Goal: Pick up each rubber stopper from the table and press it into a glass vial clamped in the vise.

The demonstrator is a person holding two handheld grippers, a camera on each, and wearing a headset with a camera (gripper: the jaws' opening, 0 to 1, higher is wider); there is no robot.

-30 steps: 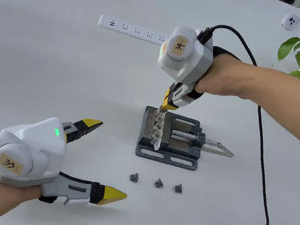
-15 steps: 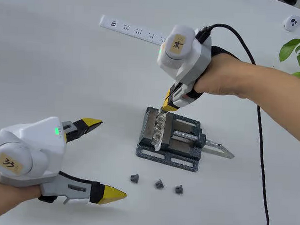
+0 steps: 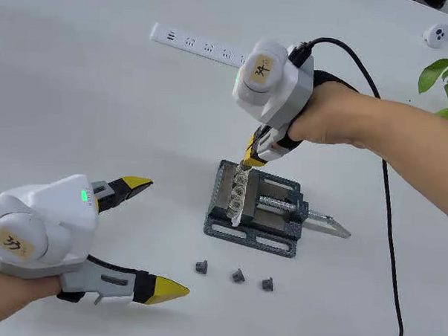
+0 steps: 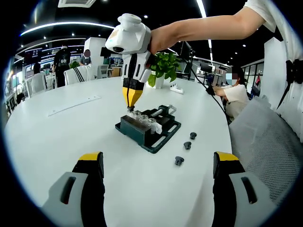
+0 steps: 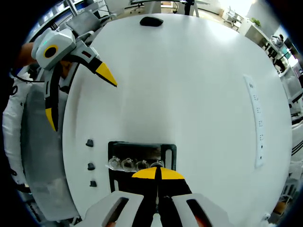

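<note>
At lower left, the left gripper [image 3: 164, 237] hovers, jaws wide apart. Three stoppers [image 3: 237, 274] lie on the table [image 3: 78, 95] just beside the vise [image 3: 259, 242] clamping vials [image 3: 238, 195]. The right gripper [image 3: 245, 164], jaws together, points down over the far vial.

Two markings noted in the head view, both handwritten in dark ink on round tan stickers. First sticker [image 3: 16, 244]: on the rear housing of the left gripper [image 3: 158, 236]; it carries two characters resembling the digits "33", reading not certain. Second sticker [image 3: 263, 66]: on the rear housing of the right gripper [image 3: 246, 163]; it carries one or two strokes-heavy characters, too small and slanted to read. No printed brand or number is legible elsewhere.
</note>
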